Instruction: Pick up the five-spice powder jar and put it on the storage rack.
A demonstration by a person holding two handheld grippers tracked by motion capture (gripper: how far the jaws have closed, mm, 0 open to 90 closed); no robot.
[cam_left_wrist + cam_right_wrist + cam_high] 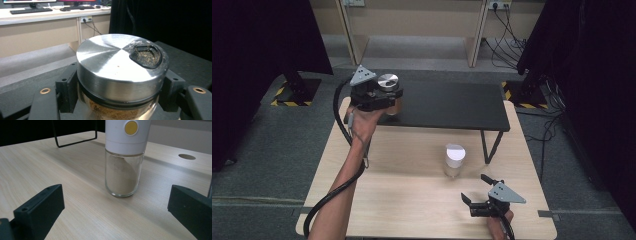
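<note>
High view, left gripper point(388, 100): jaws clamped on the steel-lidded jar point(388, 87), at the left end of the black shelf point(452, 107)
Left gripper view, jar point(120, 75): brown granules inside; jaws pressing both sides
Right gripper point(476, 189): jaws wide apart, holding nothing; near the white-capped shaker point(455, 160) upright on the table point(412, 200)

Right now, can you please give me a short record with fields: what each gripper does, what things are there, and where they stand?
left gripper: fingers closed around the metal-lidded jar
jar contents: brown granules, seen through the glass
jar place: at the left end of the black shelf
right gripper: open, holding nothing, fingers apart, pointing toward the white-capped jar
white-capped jar: upright on the wooden table, holds beige powder, yellow spot on the cap
</note>
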